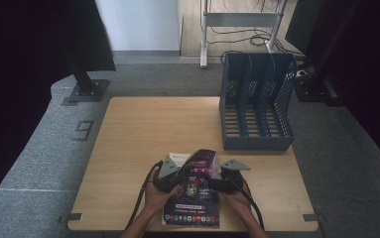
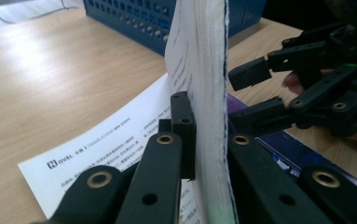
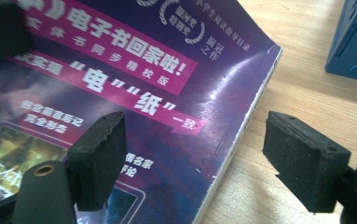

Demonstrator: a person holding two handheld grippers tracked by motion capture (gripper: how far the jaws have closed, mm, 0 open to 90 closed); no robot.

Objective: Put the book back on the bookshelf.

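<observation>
High view: we see the blue file rack [image 1: 257,106] standing well beyond both grippers. Our left gripper [image 2: 204,140] pinches the magazine's [image 1: 193,191] lifted pages; our right gripper [image 3: 192,154], jaws wide, straddles its edge on the table [image 1: 143,129].

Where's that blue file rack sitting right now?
In the high view the blue file rack stands upright at the table's far right corner, beyond the magazine and apart from it and both grippers.
</observation>
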